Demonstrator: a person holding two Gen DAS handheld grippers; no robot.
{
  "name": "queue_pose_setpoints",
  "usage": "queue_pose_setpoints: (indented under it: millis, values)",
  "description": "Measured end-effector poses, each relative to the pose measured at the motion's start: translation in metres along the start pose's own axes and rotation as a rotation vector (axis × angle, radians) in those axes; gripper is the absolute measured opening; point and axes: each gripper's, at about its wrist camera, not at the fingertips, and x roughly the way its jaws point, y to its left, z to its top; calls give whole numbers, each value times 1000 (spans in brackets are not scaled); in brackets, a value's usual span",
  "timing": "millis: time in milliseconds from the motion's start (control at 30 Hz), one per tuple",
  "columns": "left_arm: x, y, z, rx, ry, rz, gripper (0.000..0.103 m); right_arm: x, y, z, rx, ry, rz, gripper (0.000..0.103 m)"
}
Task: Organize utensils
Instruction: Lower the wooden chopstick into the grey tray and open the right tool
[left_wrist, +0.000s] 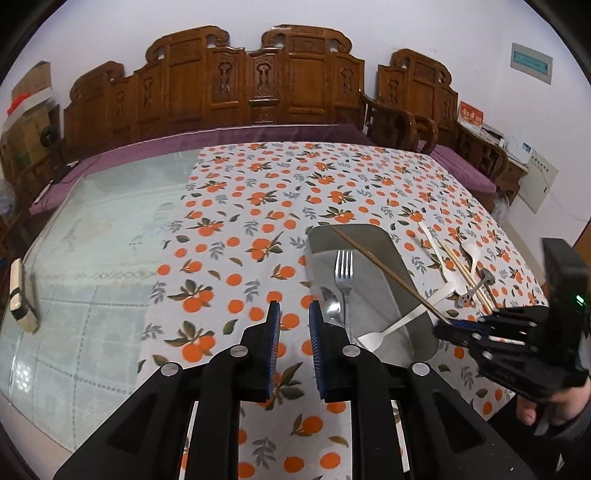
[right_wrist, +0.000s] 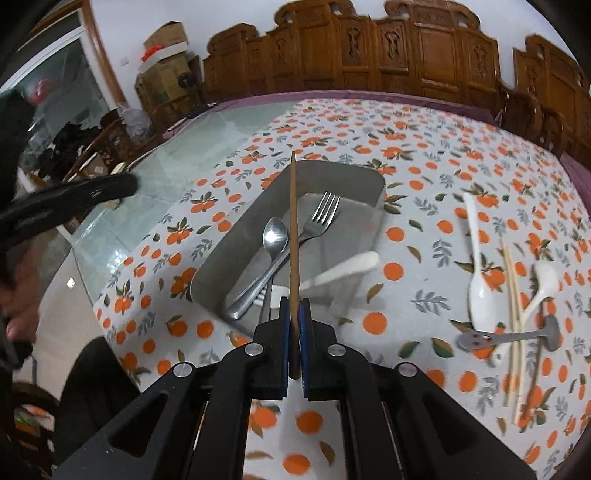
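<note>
A grey rectangular tray (left_wrist: 402, 258) (right_wrist: 236, 240) sits on the orange-print cloth. In it lie a metal fork (left_wrist: 344, 269) (right_wrist: 321, 214), a metal spoon (left_wrist: 330, 304) (right_wrist: 275, 236) and a white plastic fork (left_wrist: 391, 328) (right_wrist: 343, 269). My right gripper (right_wrist: 294, 306) (left_wrist: 448, 325) is shut on a brown chopstick (right_wrist: 293, 229) (left_wrist: 380, 267) and holds it over the tray. My left gripper (left_wrist: 293, 314) is open and empty, just left of the tray.
Right of the tray lie white plastic spoons (right_wrist: 480, 291) (left_wrist: 471, 253), pale chopsticks (right_wrist: 513, 325) (left_wrist: 465, 271) and a small metal smiley spoon (right_wrist: 509, 336) (left_wrist: 474, 288). Bare glass tabletop (left_wrist: 92, 258) lies to the left, with a small block (left_wrist: 22, 295) at its edge. Carved wooden benches (left_wrist: 258, 81) stand behind.
</note>
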Motion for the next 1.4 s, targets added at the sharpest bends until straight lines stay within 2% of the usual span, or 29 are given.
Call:
queue_pose_setpoints:
  millis: [233, 400, 433, 467, 533, 967, 1033, 1067, 1167, 1300, 1400]
  values:
    - [-11, 13, -9, -16, -16, -13, 15, 22, 10, 5, 2, 61, -59, 6]
    - [-12, 14, -11, -22, -22, -29, 15, 27, 9, 3, 15, 73, -65, 8]
    - [-12, 13, -12, -23, -23, -35, 15, 28, 9, 2, 20, 73, -58, 12]
    - [-12, 13, -12, -23, -24, -37, 15, 28, 9, 2, 22, 74, -59, 24]
    - [-11, 11, -14, -21, -23, -46, 15, 28, 7, 4, 30, 68, -66, 34]
    - [-10, -2, -20, 8, -19, -66, 15, 50, -5, 33, 68, 54, -75, 34]
    - [-9, -1, -20, 5, -16, -65, 15, 57, -7, 40, 84, 61, -71, 32]
    - [-9, -1, -20, 4, -15, -65, 15, 62, -8, 42, 88, 66, -73, 22]
    - [-8, 2, -20, -2, -14, -66, 15, 72, -10, 47, 90, 66, -56, 15]
    - [-8, 5, -19, -12, -12, -65, 15, 61, -5, 57, 67, 35, -12, 4]
    - [-7, 6, -20, -12, -10, -64, 15, 41, 4, 68, -16, 16, -25, 4]
